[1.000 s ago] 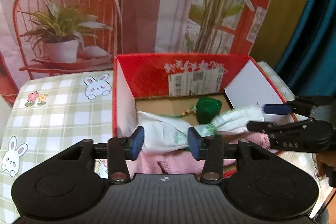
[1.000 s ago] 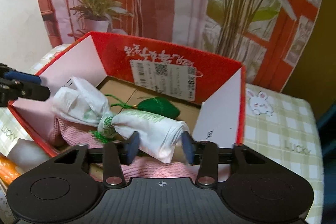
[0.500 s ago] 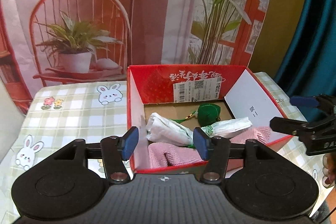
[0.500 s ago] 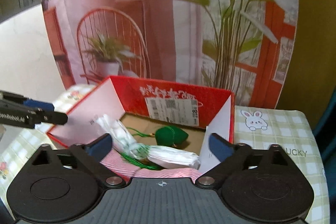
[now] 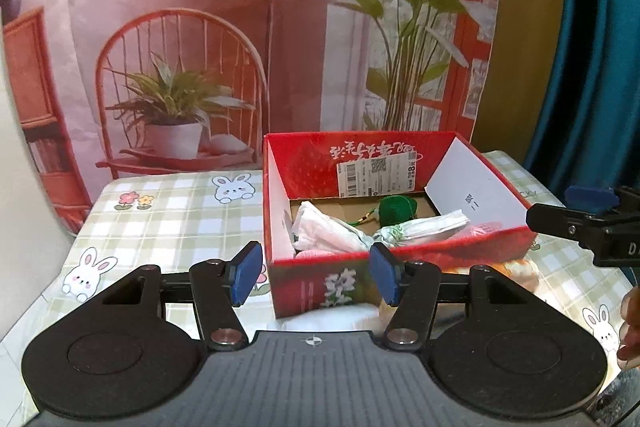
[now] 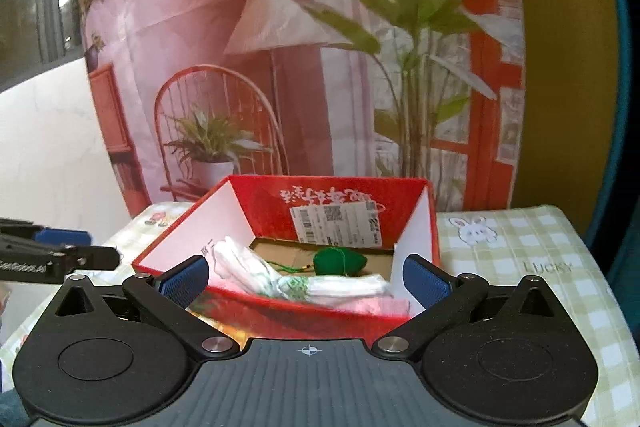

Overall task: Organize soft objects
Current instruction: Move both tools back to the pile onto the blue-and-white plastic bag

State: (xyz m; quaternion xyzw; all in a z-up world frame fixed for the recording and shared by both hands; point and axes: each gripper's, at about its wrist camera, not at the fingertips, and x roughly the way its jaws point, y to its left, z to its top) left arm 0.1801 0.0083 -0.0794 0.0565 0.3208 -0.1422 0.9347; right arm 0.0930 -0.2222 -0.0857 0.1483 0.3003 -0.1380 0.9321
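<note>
A red cardboard box (image 5: 312, 163) stands open on the table. In it lie a white cloth bundle with green print (image 5: 332, 233), a green pouch (image 5: 398, 209) and a pink cloth (image 5: 484, 229). My left gripper (image 5: 315, 273) hovers open in front of the box's near wall, nothing between its pads. The right gripper (image 5: 580, 215) shows at the right edge. In the right wrist view the box (image 6: 280, 195), bundle (image 6: 248, 263), pouch (image 6: 340, 261) and pink cloth (image 6: 384, 307) sit beyond my right gripper (image 6: 306, 279), which stands wide open and empty. The left gripper (image 6: 60, 255) pokes in from the left.
A green-checked tablecloth with rabbit prints (image 5: 168, 215) covers the table. A printed backdrop of a chair, lamp and plants hangs behind the box. A blue curtain (image 5: 592, 67) is on the right. Something orange and white (image 5: 516, 275) lies by the box's right front corner.
Both grippers let go of the white bundle and drew back and up from the box. The right jaws opened wide. The bundle now lies in the box.
</note>
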